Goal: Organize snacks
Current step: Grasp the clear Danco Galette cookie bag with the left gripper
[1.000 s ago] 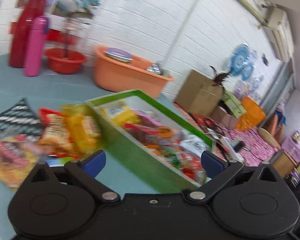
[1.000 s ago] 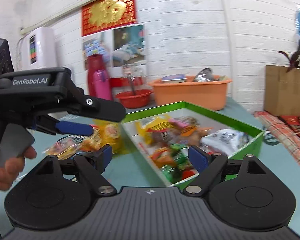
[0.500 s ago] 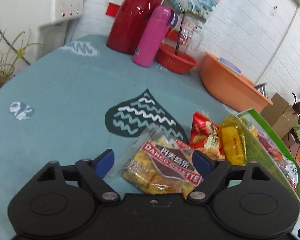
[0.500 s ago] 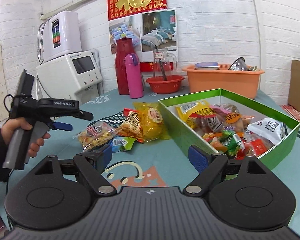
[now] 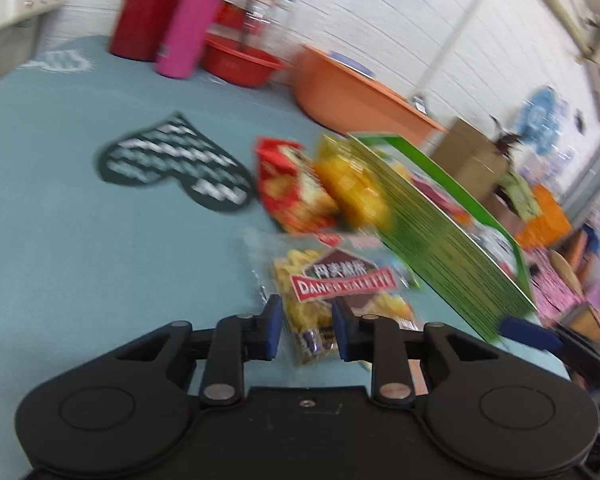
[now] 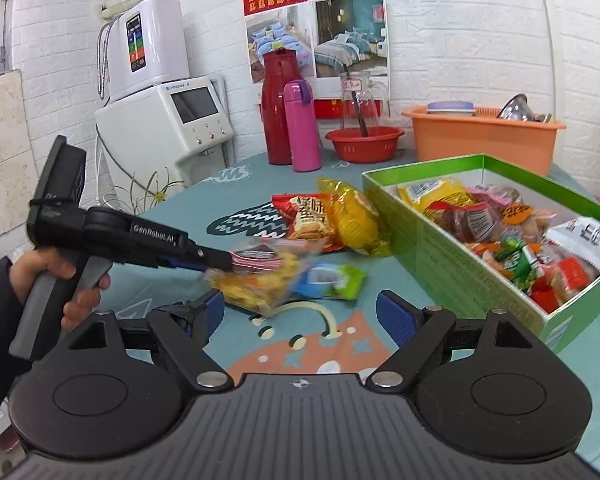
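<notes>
Currently the left gripper is closing, with the near end of a clear plastic packet of yellow snacks with a red-and-brown label between its blue pads; firm pad contact cannot be confirmed. In the right wrist view that packet is seen blurred at the left gripper's tip, just left of the green cardboard box, with a blue-and-green wrapped snack touching it on the box side. A red crinkled snack bag and a yellow plastic snack bag are lying beyond the packet, the yellow one against the box's left wall. The box is filled with mixed wrapped snacks. The right gripper is held wide open, nothing between its fingers, pointed at the teal tablecloth near the box's front corner. The person's left hand is wrapped around the left gripper's grey handle.
</notes>
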The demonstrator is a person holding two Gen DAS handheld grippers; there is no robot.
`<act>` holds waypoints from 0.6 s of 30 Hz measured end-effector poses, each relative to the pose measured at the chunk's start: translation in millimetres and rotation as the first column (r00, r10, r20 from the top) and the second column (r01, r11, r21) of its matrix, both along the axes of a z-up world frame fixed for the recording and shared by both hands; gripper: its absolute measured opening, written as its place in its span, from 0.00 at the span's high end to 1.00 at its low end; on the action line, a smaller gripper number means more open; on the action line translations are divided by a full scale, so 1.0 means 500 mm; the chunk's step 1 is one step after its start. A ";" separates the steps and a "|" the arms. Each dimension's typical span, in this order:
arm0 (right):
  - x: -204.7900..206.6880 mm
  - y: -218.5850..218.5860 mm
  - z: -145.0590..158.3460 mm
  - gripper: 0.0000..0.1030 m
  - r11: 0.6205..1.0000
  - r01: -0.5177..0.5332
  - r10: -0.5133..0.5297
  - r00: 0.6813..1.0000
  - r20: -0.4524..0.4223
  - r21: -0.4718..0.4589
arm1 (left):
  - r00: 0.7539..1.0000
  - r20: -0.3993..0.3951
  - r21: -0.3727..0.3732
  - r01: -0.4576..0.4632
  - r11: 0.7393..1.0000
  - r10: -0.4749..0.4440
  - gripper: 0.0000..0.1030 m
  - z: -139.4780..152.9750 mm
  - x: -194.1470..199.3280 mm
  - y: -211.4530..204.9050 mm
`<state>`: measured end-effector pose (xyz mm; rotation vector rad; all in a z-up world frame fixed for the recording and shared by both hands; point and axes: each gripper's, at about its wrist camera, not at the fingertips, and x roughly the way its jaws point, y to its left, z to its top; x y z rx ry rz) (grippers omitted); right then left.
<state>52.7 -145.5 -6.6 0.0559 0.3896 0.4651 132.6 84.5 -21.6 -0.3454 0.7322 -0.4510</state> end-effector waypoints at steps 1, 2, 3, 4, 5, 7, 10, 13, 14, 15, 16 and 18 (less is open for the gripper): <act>0.001 0.003 -0.003 0.00 1.000 -0.002 0.002 1.000 -0.008 -0.004 | 1.000 0.004 -0.003 0.022 1.000 -0.022 0.48 -0.001 -0.013 -0.013; 0.001 0.006 -0.005 0.00 1.000 -0.002 0.002 1.000 -0.014 -0.009 | 1.000 0.010 -0.005 0.027 1.000 -0.027 0.41 0.000 -0.024 -0.022; 0.001 0.007 -0.007 0.00 1.000 -0.001 0.001 1.000 -0.017 -0.014 | 1.000 0.018 -0.012 0.021 1.000 -0.021 0.36 0.001 -0.034 -0.026; 0.001 0.005 -0.008 0.00 1.000 0.000 0.000 1.000 -0.019 -0.014 | 1.000 0.023 -0.028 0.014 1.000 -0.013 0.15 0.003 -0.041 -0.027; 0.003 0.003 -0.009 0.00 1.000 -0.001 0.001 1.000 -0.019 -0.012 | 1.000 0.024 -0.047 0.004 0.999 -0.003 0.00 0.005 -0.045 -0.026; 0.011 -0.001 -0.007 0.00 1.000 0.002 -0.002 1.000 -0.018 -0.005 | 0.999 0.016 -0.087 -0.028 0.996 0.030 0.00 0.009 -0.050 -0.019; 0.039 -0.004 -0.008 0.00 1.000 0.004 -0.004 1.000 -0.010 -0.001 | 0.997 0.010 -0.124 -0.071 0.990 0.073 0.00 0.013 -0.053 -0.010; 0.085 0.000 -0.019 0.00 1.000 0.020 -0.021 0.999 -0.034 -0.023 | 0.995 -0.015 -0.170 -0.102 0.980 0.100 0.00 0.009 -0.047 -0.002; 0.099 0.002 -0.024 0.00 0.999 0.024 -0.026 0.999 -0.047 -0.025 | 0.994 -0.026 -0.179 -0.109 0.978 0.106 0.00 0.006 -0.043 -0.001; 0.112 0.004 -0.030 0.00 0.999 0.027 -0.029 0.998 -0.061 -0.026 | 0.993 -0.033 -0.180 -0.115 0.977 0.110 0.00 0.003 -0.038 -0.002; 0.122 0.006 -0.037 0.00 0.999 0.026 -0.028 0.996 -0.080 -0.024 | 0.993 -0.038 -0.175 -0.119 0.977 0.114 0.00 0.001 -0.033 -0.004; 0.127 0.003 -0.045 0.12 1.000 -0.002 0.004 0.994 -0.113 0.017 | 0.992 -0.051 -0.166 -0.127 0.978 0.120 0.00 -0.006 -0.025 -0.009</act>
